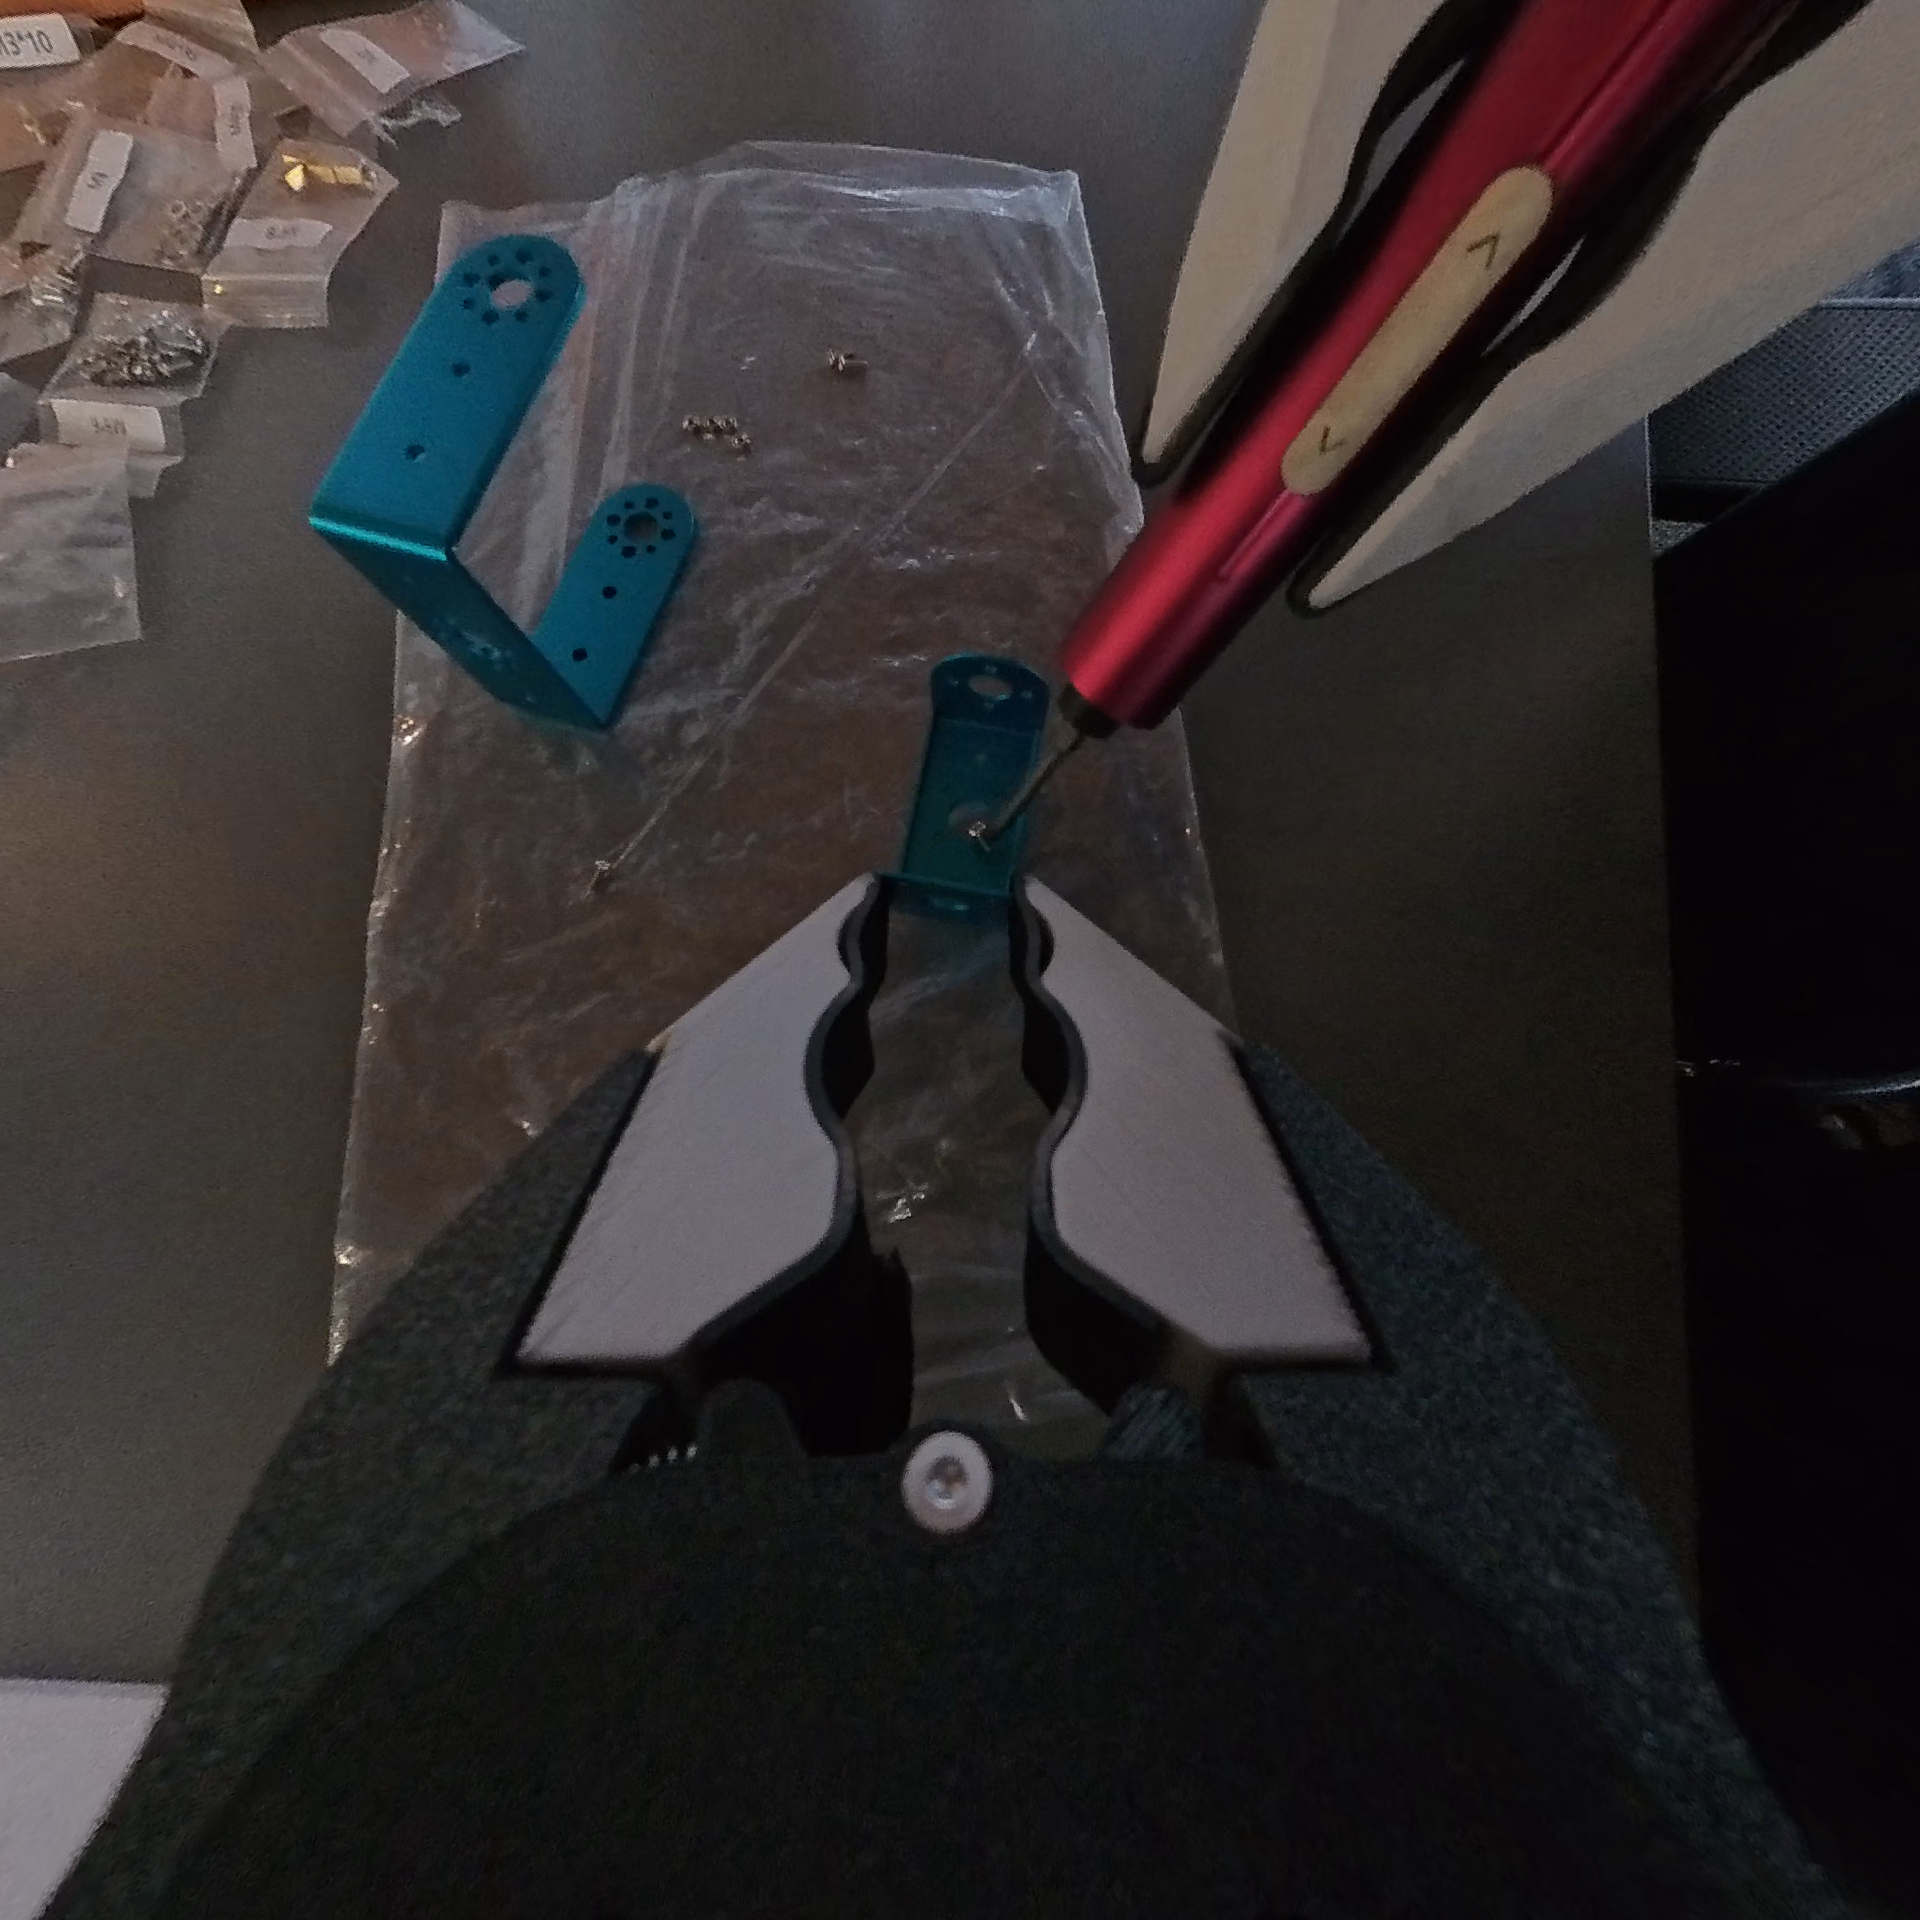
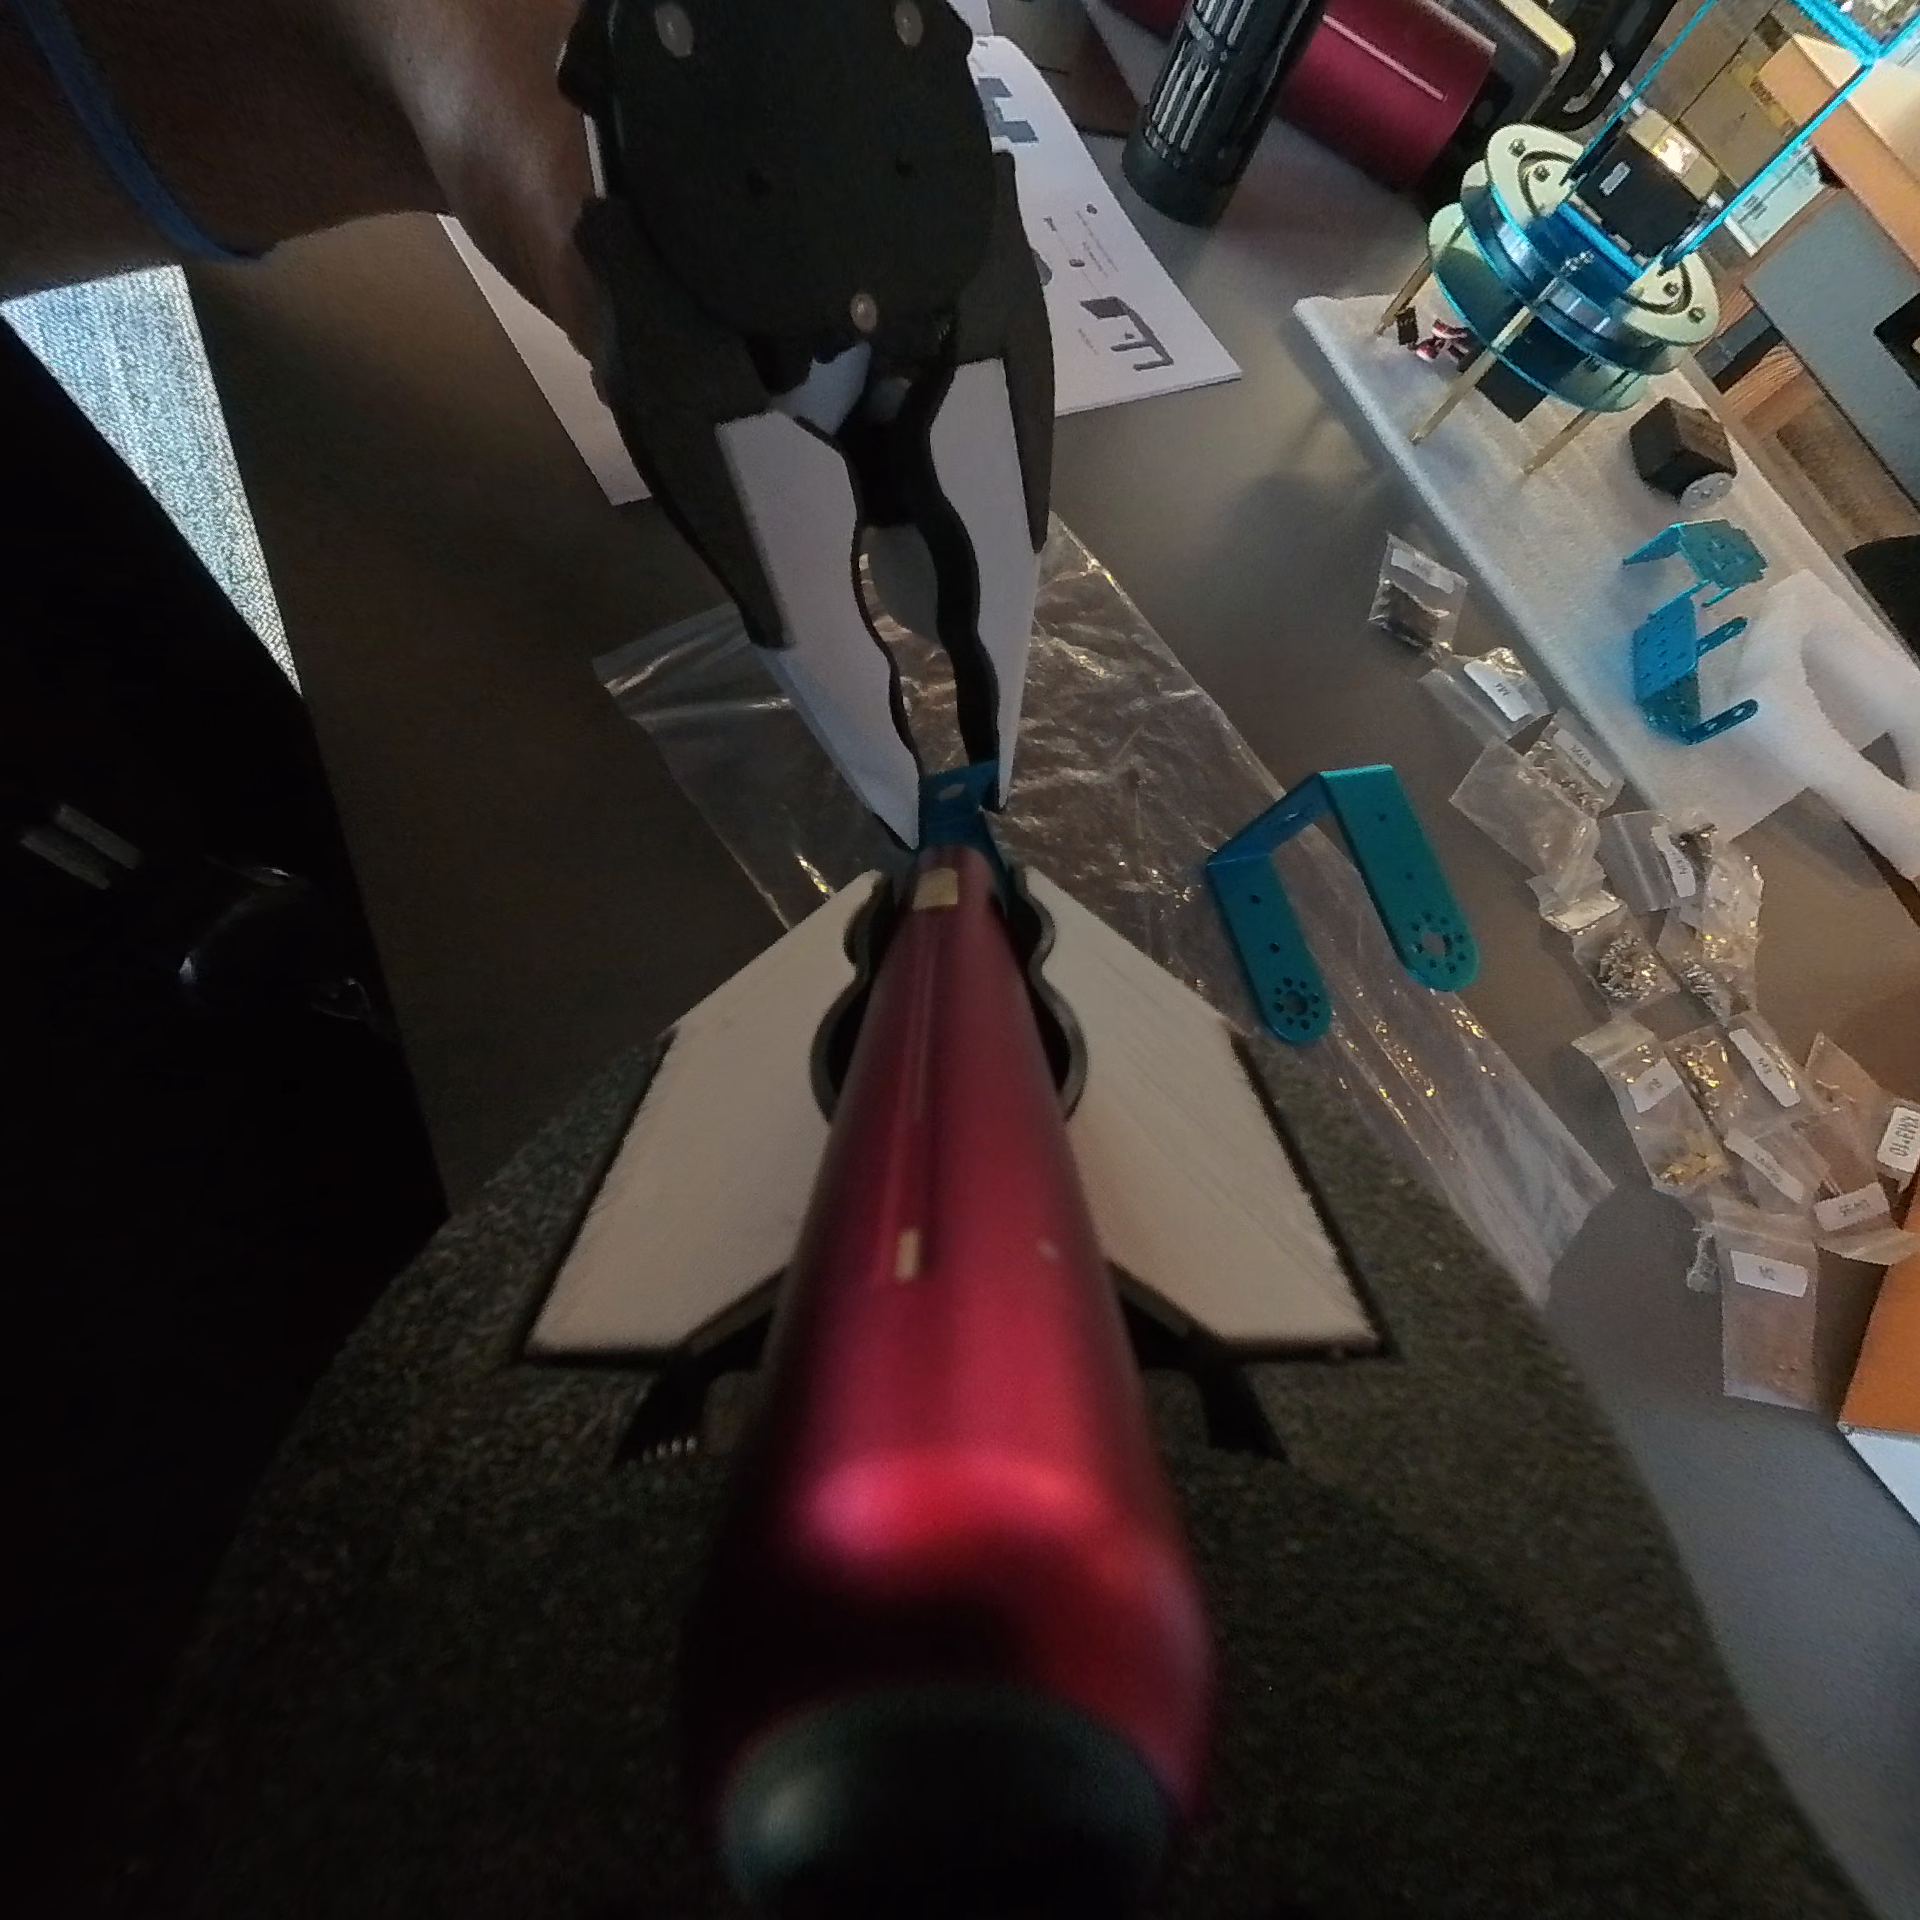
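Teal anodised metal at the centre: a small bracket (image 1: 971, 790) stands upright over the clear plastic sheet (image 1: 790, 582), its lower bent end pinched between the tips of the left hand-held gripper (image 1: 951, 894), which is clenched on it. Coming in from the right, the right hand-held gripper (image 2: 951, 894) is clamped round a red powered screwdriver (image 2: 966, 1299), and the thin bit touches a tiny screw (image 1: 979, 828) sitting at a hole in the bracket's face. That bracket looks stiff, light and smooth, likely slippery under side load, so a grip low on the bent foot seems the steady place. The screw is minute and would roll away easily. A larger teal U-bracket (image 1: 488, 488) lies well apart to the left on the sheet, with loose screws (image 1: 717, 428) near it. Small labelled bags of hardware (image 1: 135, 208) crowd the grey tabletop (image 1: 208, 935) corner.
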Demonstrator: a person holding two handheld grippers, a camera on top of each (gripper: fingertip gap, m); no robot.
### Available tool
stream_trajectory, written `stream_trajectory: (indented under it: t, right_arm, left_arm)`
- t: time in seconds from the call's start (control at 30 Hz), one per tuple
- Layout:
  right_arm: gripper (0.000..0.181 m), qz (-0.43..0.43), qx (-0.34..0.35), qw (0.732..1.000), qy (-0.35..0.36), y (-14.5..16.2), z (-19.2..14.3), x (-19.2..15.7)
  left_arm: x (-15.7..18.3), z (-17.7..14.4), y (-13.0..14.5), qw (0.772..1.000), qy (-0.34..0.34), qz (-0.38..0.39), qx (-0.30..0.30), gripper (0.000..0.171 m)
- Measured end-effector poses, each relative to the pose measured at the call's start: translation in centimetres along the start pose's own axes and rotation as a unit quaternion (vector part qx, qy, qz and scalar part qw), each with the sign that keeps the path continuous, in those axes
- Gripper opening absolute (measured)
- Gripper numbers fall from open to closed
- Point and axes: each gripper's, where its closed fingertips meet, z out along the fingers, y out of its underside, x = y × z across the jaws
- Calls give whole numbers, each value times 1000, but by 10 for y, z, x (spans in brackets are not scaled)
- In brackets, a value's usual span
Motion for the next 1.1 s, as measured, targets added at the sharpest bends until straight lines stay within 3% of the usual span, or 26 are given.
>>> stream_trajectory:
  t: [1.1]
  right_arm:
    - [21, 12, 2, 1000, 1, -2, -3, 0]
  left_arm:
    - [2, -4, -1, 1000, -13, 10, 2, 22]
